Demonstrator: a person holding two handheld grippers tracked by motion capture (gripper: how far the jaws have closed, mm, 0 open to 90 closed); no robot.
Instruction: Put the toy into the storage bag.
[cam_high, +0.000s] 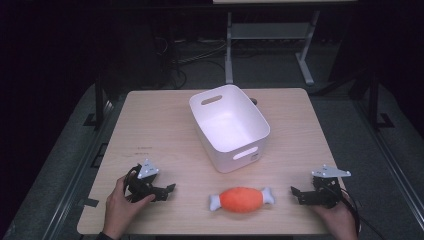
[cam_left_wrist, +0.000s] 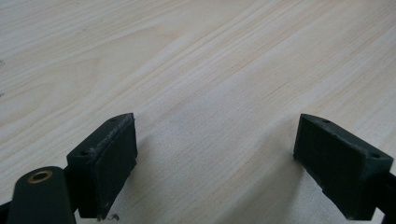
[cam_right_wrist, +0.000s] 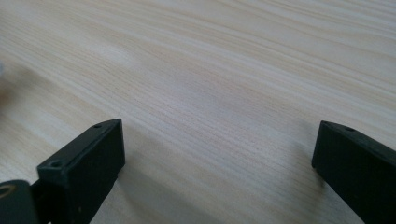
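Two tongs: left tongs and right tongs both wide open, holding nothing
Toy: orange plush on surface, between tongs, apart
Bin: white, behind toy
Hidden: bin partly covers dark object behind

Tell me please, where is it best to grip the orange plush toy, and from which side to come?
Probably grip the orange plush toy across its fat orange middle, coming from above. It lies flat, long axis left to right, and its white ends look too small. The right claw, open and empty, points toward it.
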